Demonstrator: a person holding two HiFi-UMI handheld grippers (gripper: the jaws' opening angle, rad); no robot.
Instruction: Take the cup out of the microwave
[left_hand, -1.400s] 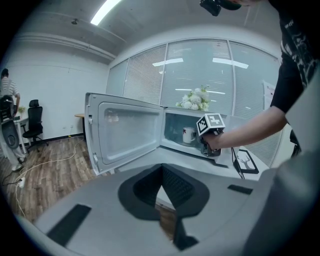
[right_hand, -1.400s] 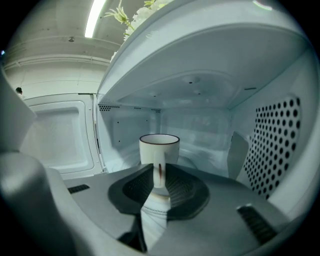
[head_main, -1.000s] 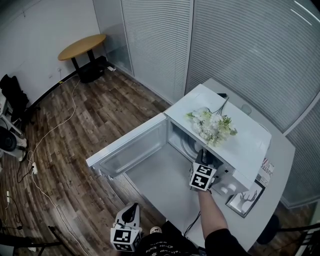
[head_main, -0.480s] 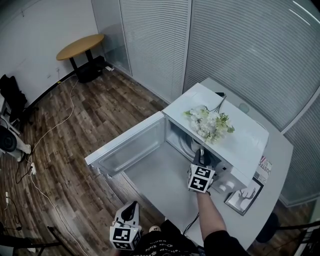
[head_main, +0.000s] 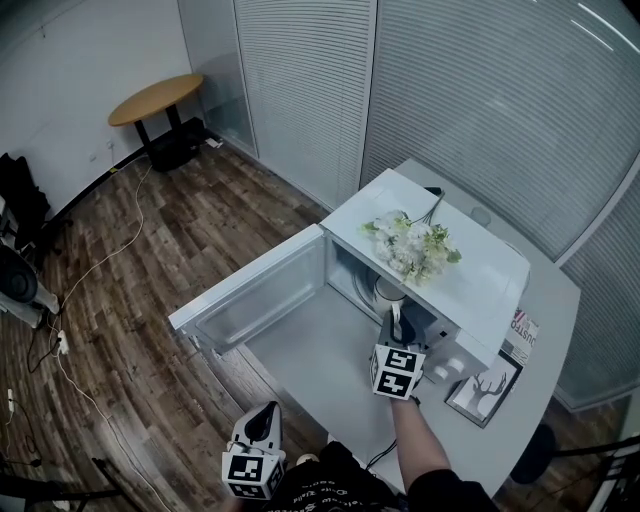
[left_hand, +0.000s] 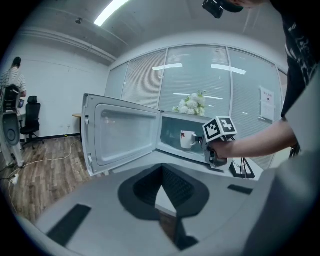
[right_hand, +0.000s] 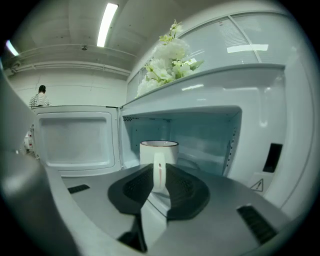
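Head view: the microwave (head_main: 480, 290) stands on the counter (head_main: 310, 370) with its door (head_main: 255, 290) swung fully open to the left, and a bunch of white flowers (head_main: 410, 250) lies on the microwave's top. I have the right gripper (head_main: 393, 318) at the microwave's opening, and the white cup (head_main: 388, 291) sits at the mouth of the cavity, just ahead of that gripper. The left gripper (head_main: 265, 418) hangs well short of the microwave, off the counter's near edge. Left gripper view: its fingers (left_hand: 177, 187) meet at the tips with nothing between them; they point at the microwave's open front, where the cup shows beside the right gripper. Right gripper view: its fingers (right_hand: 187, 187) are closed part-way onto the cup's handle, one pad on each side, with the handle facing me. The cup stands upright, and the microwave's cavity is behind it.
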